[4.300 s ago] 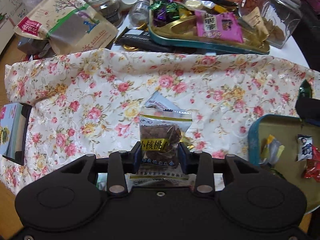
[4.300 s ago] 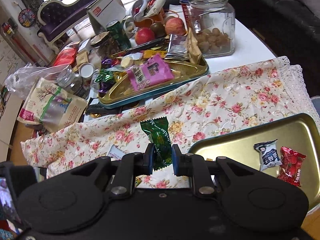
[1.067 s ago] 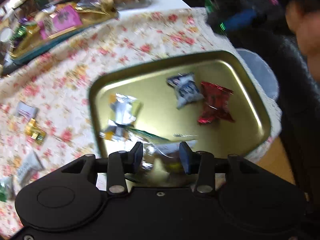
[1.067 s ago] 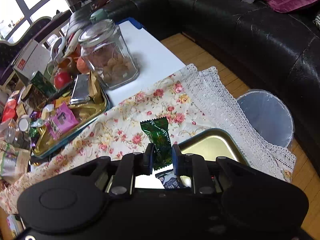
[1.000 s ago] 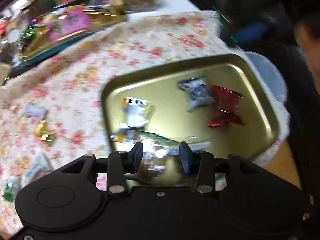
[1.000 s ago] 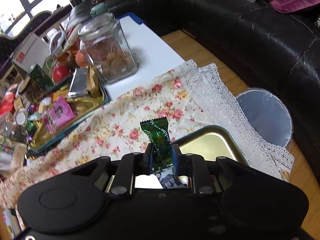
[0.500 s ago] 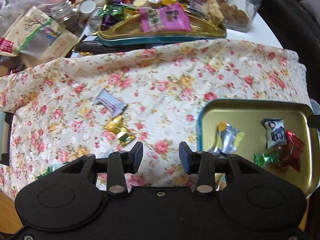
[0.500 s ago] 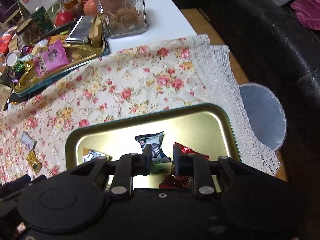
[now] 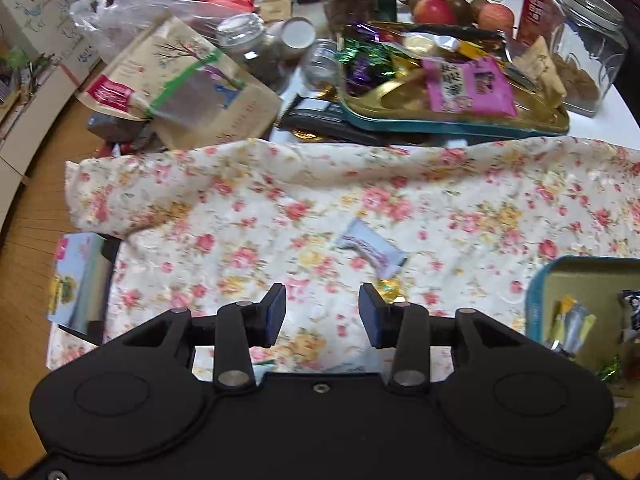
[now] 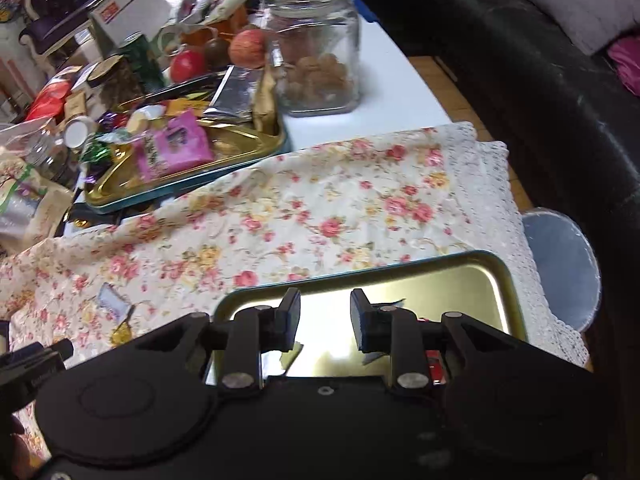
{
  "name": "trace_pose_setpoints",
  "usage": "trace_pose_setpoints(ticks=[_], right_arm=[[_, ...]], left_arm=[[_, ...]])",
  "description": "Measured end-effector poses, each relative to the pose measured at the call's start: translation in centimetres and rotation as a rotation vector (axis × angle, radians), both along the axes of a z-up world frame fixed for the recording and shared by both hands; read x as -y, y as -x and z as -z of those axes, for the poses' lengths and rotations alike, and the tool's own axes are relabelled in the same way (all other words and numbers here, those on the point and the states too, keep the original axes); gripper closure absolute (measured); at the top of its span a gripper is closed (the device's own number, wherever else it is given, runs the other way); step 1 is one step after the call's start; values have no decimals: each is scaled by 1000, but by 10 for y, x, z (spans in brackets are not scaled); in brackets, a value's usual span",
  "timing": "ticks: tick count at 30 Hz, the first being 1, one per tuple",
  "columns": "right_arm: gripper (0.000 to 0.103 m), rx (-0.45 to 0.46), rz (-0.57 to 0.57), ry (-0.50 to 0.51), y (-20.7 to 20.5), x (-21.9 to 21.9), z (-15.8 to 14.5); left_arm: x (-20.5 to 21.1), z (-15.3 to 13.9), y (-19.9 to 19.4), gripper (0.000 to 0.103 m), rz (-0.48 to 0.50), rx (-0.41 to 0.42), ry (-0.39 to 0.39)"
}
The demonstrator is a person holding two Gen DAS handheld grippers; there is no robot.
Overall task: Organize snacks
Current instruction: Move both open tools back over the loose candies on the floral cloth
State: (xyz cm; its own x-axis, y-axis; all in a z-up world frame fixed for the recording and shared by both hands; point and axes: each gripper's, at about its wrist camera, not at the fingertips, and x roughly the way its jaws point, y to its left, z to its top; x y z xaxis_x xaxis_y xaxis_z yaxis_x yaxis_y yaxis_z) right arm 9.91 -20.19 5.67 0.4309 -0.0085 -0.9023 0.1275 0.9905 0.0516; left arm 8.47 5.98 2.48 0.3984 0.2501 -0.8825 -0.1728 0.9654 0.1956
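Two wrist cameras looked down over a cluttered desk covered by a floral cloth [image 9: 400, 184]. The left claw [image 9: 322, 314] stood moderately wide with nothing between its blue pads, poised over the cloth. Just beyond it lay a pale wrapped snack [image 9: 370, 250] and a gold-wrapped candy [image 9: 388, 289], the candy partly hidden by the right-hand finger. At the right edge of that view sat a gold tray with a teal rim [image 9: 534, 300] holding several wrapped snacks [image 9: 570, 326].

The right claw [image 10: 325, 318] hung over the same gold tray [image 10: 508, 292]; its jaws had just been opening, and they stood narrowly apart with nothing between them. Bits of wrappers, one of them red [image 10: 434, 362], peeked out beneath its fingers in the tray.

Farther back, a second tray [image 10: 192, 188] was heaped with sweets and a pink packet [image 10: 172, 148], beside a glass jar [image 10: 316, 48], apples [image 10: 248, 48] and assorted bags. A grey bin [image 10: 560, 264] stood off the desk's right side, by a black sofa [image 10: 540, 80].
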Motion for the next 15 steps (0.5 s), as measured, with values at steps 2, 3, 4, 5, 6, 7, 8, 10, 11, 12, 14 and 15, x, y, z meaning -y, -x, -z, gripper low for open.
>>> trace_pose_setpoints(ticks=[2,3,4,5,6,7,8,10,11,12,14,15], right_arm=[[74,0,-23,-10,-2,-15,-2],[74,-2,-31,-17,-3,-22,-3],[73,-4,-41,-28,-5,-30,-4],[73,-5,-51,-38,-6,-37,-5],[73,-4,-61,-46,-7,-44,-6],[73,-1,-70,-53,-7,-52,-7],[73,3,-78,-58,-8,-60,-8],[73,16,-102,-60,-10,-77,-11],[73,26,-118,-57,-11,-86,-12],[73,37,-132,-53,-11,-94,-13],[73,60,-161,-42,-13,-111,-14],[73,65,-173,-36,-13,-118,-14]], left_arm=[[-12,-3,1,52,-5,0,-15],[-18,-4,1,52,-9,-1,-19],[-24,-5,1,53,-14,-2,-20],[-30,-6,2,53,-22,-3,-24],[-37,-7,2,53,-27,-3,-25],[-42,-7,2,52,-32,-5,-24],[-49,-8,2,53,-38,-7,-22],[-62,-9,2,52,-57,-4,-19],[-69,-9,3,52,-69,1,-16],[-76,-10,4,52,-84,9,-12],[-91,-11,5,52,-116,21,-3],[-97,-11,6,52,-134,22,4]])
